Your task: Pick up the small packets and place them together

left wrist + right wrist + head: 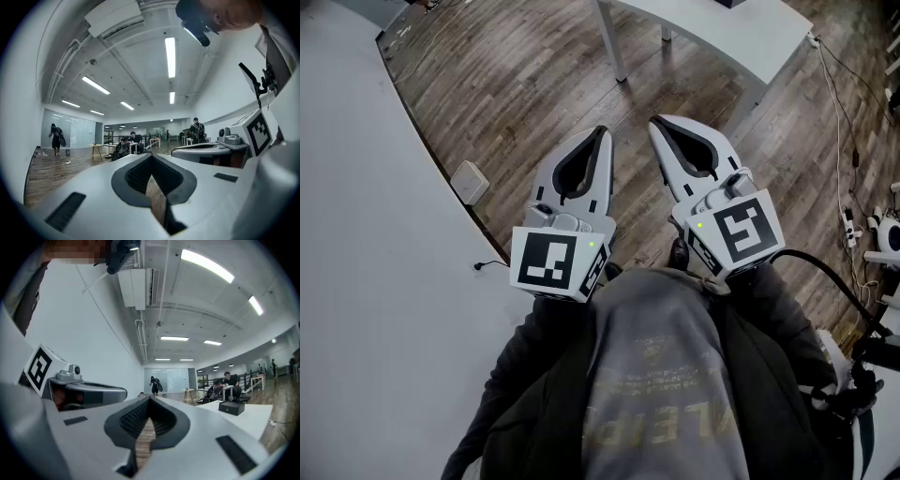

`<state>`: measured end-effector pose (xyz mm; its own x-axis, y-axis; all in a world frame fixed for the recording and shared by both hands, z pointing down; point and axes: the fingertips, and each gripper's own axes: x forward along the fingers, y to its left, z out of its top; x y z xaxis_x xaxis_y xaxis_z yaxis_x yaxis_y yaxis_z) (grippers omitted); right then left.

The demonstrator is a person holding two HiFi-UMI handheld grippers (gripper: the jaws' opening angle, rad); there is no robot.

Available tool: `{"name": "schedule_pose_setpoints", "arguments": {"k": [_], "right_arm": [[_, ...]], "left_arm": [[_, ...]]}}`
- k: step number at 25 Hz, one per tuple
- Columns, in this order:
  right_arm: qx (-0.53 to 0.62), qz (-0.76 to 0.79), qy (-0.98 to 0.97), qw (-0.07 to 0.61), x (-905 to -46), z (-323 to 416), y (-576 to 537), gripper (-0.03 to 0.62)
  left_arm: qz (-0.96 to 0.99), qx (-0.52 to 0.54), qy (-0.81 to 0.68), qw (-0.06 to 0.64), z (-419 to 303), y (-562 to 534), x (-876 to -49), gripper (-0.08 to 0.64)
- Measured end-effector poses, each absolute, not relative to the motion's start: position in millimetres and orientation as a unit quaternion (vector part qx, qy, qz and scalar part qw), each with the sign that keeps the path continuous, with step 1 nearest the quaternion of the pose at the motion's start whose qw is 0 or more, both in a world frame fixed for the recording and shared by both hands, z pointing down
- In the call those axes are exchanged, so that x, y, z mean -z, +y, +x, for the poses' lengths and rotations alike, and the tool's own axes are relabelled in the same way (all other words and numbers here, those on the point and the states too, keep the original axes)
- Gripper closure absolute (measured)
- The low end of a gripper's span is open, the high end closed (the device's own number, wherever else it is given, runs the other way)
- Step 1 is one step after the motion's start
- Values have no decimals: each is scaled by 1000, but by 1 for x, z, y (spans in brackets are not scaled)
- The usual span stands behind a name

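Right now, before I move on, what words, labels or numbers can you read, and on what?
Person's grey sweatshirt: large pale letters, upside down and creased, not readable with certainty; the smaller line above them is too blurred.
Left claw's black-and-white marker cube and right claw's cube: coded square patterns, no words.
Nothing else is legible in any view.

The small packets lie outside all three views; none shows.
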<state>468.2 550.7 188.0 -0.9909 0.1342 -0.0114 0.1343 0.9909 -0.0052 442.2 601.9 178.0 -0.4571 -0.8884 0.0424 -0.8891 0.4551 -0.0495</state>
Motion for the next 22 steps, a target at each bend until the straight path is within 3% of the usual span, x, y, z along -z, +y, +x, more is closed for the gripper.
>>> {"name": "schedule_pose_setpoints", "arguments": {"k": [9, 22], "right_arm": [[12, 77, 997, -5, -201, 471, 506, 588], [79, 129, 987, -61, -254, 486, 465, 588]], "left_arm": [[525, -39, -850, 17, 447, 549, -188, 563], [495, -54, -862, 96, 463, 518, -241, 563]]}}
